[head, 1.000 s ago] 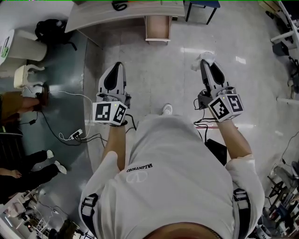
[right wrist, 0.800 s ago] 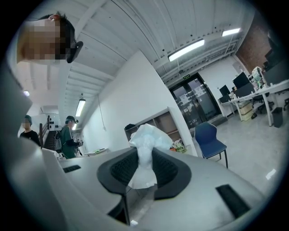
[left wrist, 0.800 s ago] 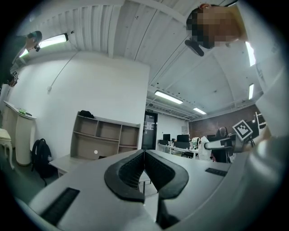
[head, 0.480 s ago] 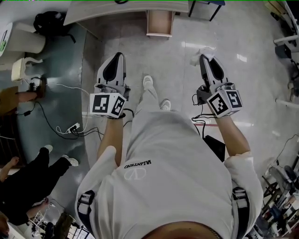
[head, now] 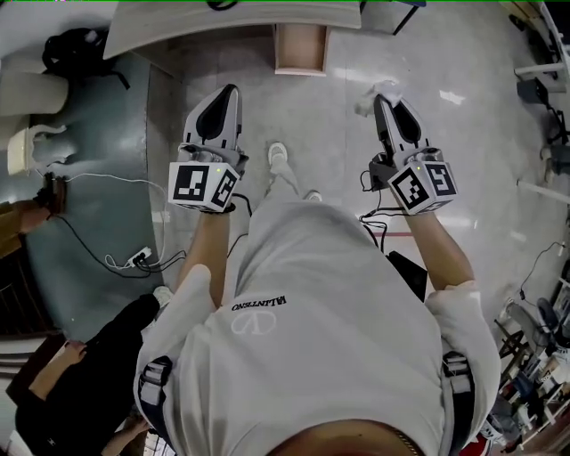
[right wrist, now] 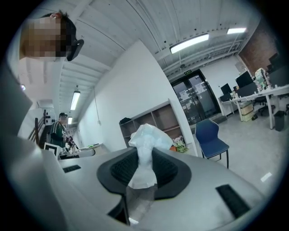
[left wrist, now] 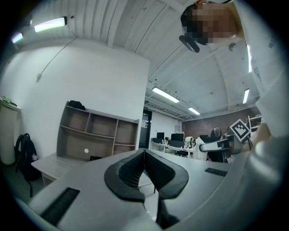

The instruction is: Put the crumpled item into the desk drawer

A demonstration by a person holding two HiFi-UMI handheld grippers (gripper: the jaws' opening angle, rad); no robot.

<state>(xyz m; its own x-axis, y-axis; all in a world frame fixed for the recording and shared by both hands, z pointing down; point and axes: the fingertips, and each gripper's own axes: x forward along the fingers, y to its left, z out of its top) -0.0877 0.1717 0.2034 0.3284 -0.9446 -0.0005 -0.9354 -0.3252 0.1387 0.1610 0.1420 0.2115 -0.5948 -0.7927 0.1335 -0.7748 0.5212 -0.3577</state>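
A crumpled white paper (right wrist: 145, 149) is pinched between the jaws of my right gripper (right wrist: 143, 168); in the head view the crumpled paper (head: 372, 96) sticks out past the tips of the right gripper (head: 381, 101). My left gripper (head: 229, 93) is held level beside it, jaws shut with nothing between them, as the left gripper view shows at the left gripper (left wrist: 144, 155). Ahead, at the top of the head view, the open desk drawer (head: 300, 49) juts out from under the light desk (head: 232, 20). Both grippers are well short of it.
A person's foot (head: 278, 156) steps forward between the grippers. A power strip with cables (head: 142, 258) lies on the floor at left, near seated people. A black backpack (head: 76, 49) sits by the desk's left end. A blue chair (right wrist: 211, 137) and shelving stand ahead at right.
The person has walked forward: the desk and drawer have slid toward the top edge of the head view, and both grippers sit higher in the frame. The paper stays pinched in the right gripper.
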